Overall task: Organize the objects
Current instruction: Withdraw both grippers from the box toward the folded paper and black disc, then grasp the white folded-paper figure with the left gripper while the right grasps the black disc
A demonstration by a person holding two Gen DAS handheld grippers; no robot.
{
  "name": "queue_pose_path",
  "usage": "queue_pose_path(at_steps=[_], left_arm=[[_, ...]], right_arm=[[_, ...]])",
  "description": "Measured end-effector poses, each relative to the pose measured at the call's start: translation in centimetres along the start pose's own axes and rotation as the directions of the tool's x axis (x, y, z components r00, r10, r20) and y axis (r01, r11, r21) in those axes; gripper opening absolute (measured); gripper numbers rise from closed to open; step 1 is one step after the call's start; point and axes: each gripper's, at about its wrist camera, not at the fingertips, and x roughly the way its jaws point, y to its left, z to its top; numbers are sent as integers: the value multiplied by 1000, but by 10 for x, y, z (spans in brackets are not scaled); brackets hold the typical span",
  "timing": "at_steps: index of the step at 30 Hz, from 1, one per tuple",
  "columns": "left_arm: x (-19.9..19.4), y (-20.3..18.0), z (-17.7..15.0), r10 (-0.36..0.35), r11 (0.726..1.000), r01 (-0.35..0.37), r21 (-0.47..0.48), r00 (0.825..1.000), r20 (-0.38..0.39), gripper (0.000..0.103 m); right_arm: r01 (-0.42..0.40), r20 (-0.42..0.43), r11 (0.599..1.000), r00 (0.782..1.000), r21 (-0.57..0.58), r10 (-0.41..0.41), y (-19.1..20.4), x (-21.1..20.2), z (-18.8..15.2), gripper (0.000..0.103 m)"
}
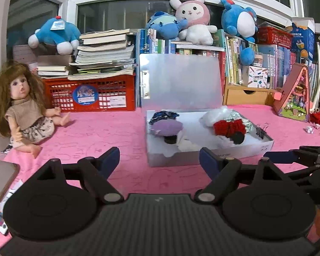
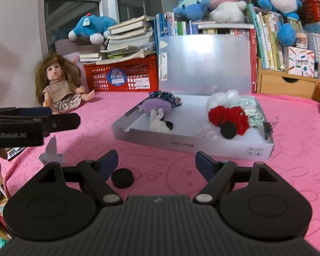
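An open white box (image 1: 181,159) sits on the pink cloth with its lid standing up behind. Inside lie a purple crocheted piece (image 1: 167,125), a red crocheted piece (image 1: 229,127), white fluff (image 1: 215,115) and a black disc (image 1: 237,137). My left gripper (image 1: 159,160) hovers open and empty just in front of the box's near wall. In the right wrist view my right gripper (image 2: 156,162) is open and empty over the cloth, short of the box (image 2: 181,144). A loose black disc (image 2: 122,178) lies on the cloth beside its left finger.
A doll (image 1: 21,104) sits at the far left. A red crate (image 1: 89,93) with stacked books, shelves of books and plush toys line the back. A grey folded paper (image 2: 51,153) lies on the cloth at left. A binder clip (image 1: 262,129) is on the box's right rim.
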Motion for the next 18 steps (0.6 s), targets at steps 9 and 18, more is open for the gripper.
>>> queue_pose_path(at_steps=[9,18], left_arm=[[-14,27,-23,36,999,-36,-7,999,1,85],[-15,38,-55,36,999,-38,-30,998,-52,86]], right_arm=[[-23,-39,999,999,-32,21,20,18,-12,87],[-25,-81,998,996,-58,20,30,33,-19,87]])
